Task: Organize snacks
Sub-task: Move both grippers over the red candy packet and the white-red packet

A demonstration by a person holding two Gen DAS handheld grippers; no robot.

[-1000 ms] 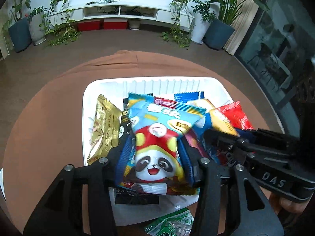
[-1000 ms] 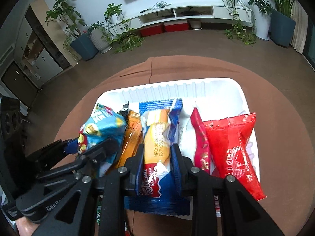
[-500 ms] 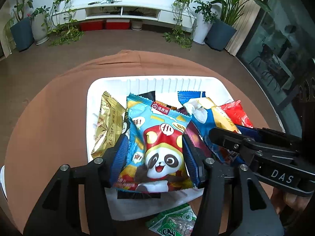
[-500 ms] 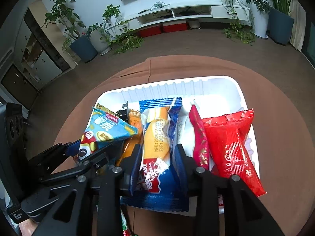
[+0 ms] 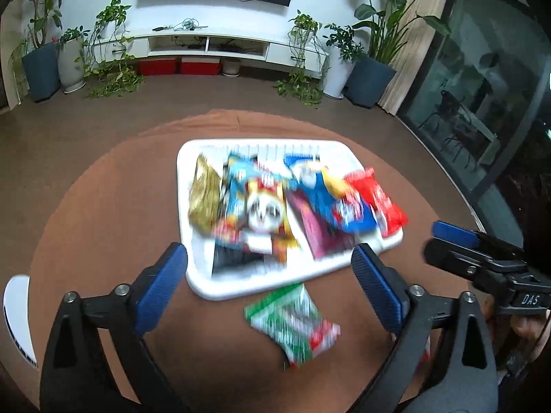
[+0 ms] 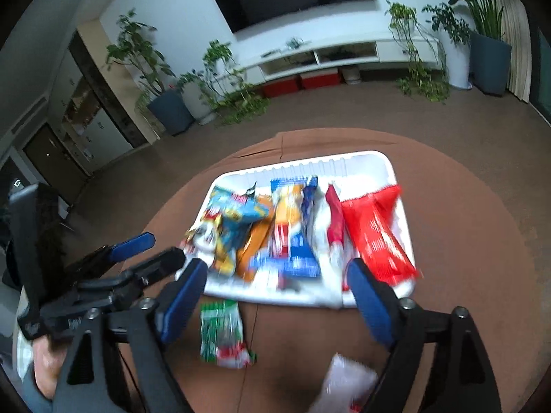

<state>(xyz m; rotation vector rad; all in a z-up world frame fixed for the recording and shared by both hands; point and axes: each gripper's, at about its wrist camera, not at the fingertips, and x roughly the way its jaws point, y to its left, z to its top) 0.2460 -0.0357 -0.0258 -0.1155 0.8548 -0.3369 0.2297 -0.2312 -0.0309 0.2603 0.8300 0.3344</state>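
Both grippers: the left gripper and the right gripper now stand spread wide with nothing between the blue pads; half a second ago each was closed around a packet.
Released packets: the panda packet lies mid-frame in the left wrist view, resting on the other snacks in the white tray; the blue cake packet lies centre frame in the right wrist view, also in the tray.
Camera position: both views have pulled back, so the tray sits smaller and higher in each frame; much of the scene is motion-blurred.
Meaning for the task: by my reading, two placements are done and both tools are free for another pick.
Still outside the tray: a green packet on the brown tablecloth, lower centre of both views, just below the tray's near edge.
Only in the right wrist view: a pale wrapper at the bottom right, too blurred to identify.
Only in the left wrist view: the gold packet at the tray's left side.
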